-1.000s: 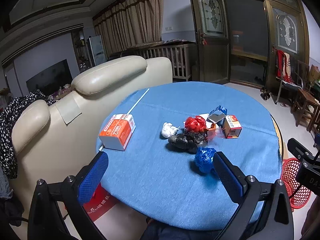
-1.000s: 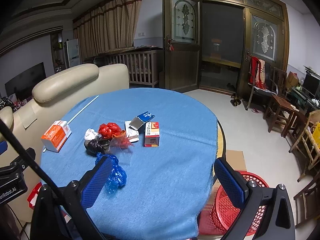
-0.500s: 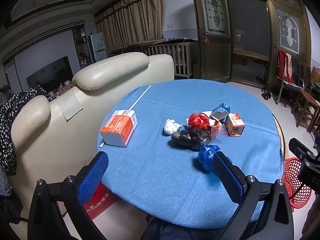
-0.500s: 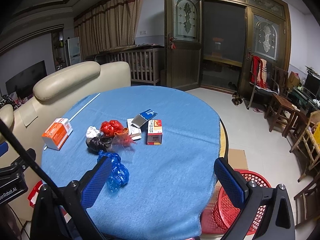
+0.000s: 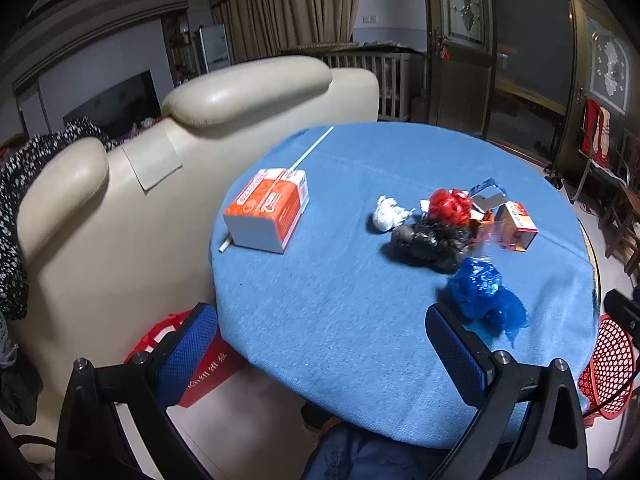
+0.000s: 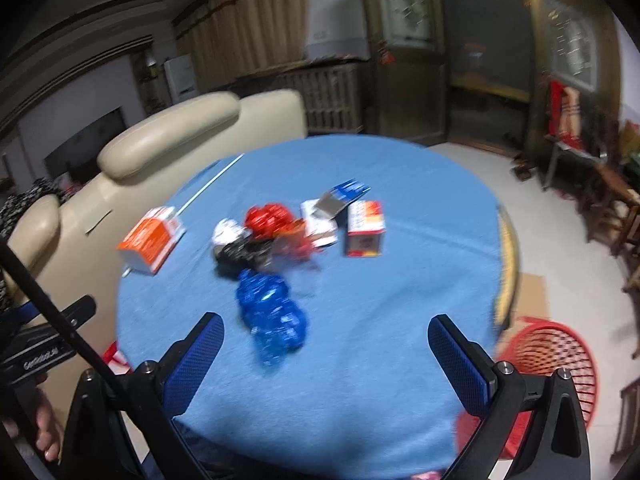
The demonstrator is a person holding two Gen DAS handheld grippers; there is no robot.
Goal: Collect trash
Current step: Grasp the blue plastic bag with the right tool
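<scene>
Blue-clothed table [image 6: 380, 168] | blue bag [image 6: 272, 320] lies lengthwise toward right tool [image 6: 326, 354] | both tools agape, empty

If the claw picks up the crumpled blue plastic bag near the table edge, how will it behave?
The crumpled blue plastic bag looks thin and wrinkled, so it will probably be floppy and squash between the fingers. It seems light for its size. Its glossy film may slip, so a pinch on a thick fold is likely safer.

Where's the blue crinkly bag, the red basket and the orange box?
blue bag [image 6: 272, 320], right wrist view, middle of the crumple.
red basket [image 6: 554, 344], right wrist view, mesh wall.
orange box [image 5: 266, 206], left wrist view, orange top face.
</scene>
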